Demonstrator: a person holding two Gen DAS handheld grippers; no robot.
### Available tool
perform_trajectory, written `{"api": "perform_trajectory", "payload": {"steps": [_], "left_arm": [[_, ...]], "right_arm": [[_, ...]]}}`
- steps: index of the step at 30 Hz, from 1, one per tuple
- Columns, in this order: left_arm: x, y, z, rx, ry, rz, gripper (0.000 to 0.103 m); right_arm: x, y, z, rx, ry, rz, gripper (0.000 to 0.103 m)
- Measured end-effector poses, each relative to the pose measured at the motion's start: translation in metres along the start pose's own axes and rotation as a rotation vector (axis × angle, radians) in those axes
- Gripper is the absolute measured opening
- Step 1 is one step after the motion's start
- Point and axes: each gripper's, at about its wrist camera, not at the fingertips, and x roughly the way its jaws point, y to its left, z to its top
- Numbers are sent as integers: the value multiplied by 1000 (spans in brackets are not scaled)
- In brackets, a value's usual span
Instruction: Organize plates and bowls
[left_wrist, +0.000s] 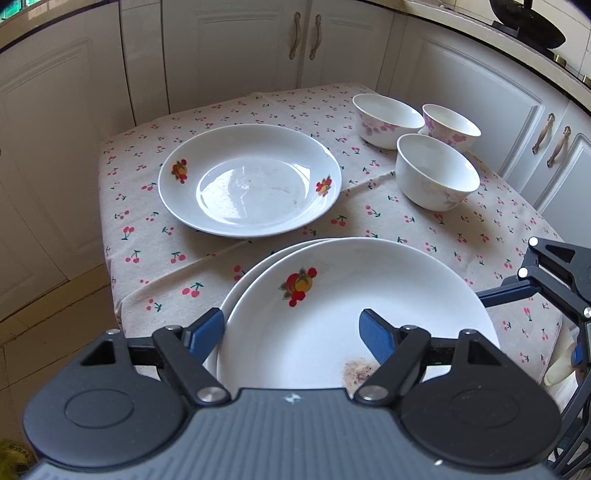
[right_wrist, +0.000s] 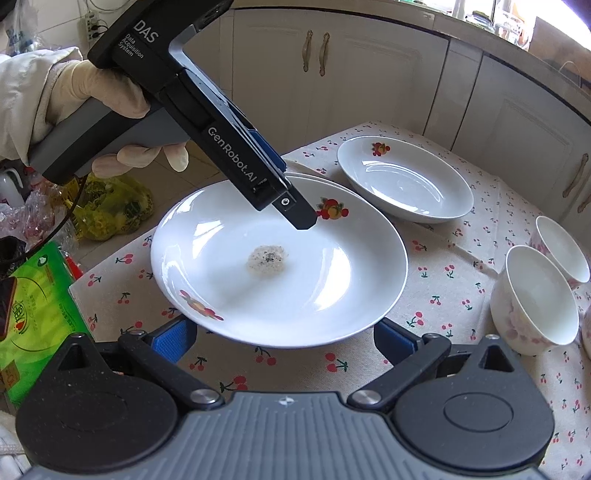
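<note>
Two stacked white plates with fruit prints lie at the table's near corner; the top plate (left_wrist: 351, 310) (right_wrist: 280, 258) has a dirty smear (right_wrist: 266, 259). My left gripper (left_wrist: 291, 330) is open, with one blue finger outside the rim and the other over the plate's inside. My right gripper (right_wrist: 282, 341) is open and empty just short of the stack's near rim. A third plate (left_wrist: 251, 177) (right_wrist: 404, 179) lies alone farther back. Three white bowls with pink flowers (left_wrist: 437, 170) (left_wrist: 386, 118) (left_wrist: 450, 125) stand together; one shows near my right gripper (right_wrist: 535, 295).
The table carries a cherry-print cloth (left_wrist: 166, 251). White cabinets (left_wrist: 240, 48) surround it on the far sides. A green box (right_wrist: 33, 306) and a yellow bag (right_wrist: 110, 206) lie off the table's left side in the right wrist view.
</note>
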Motion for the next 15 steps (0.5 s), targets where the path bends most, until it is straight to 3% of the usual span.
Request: {"api": "perform_trajectory", "payload": {"steps": [8, 15], "left_arm": [[-8, -6, -2, 11, -31, -3, 82], [-36, -14, -13, 5, -147, 23, 92]], "right_arm": [[0, -1, -1, 5, -8, 17, 103], [-19, -12, -8, 41, -45, -10, 103]]}}
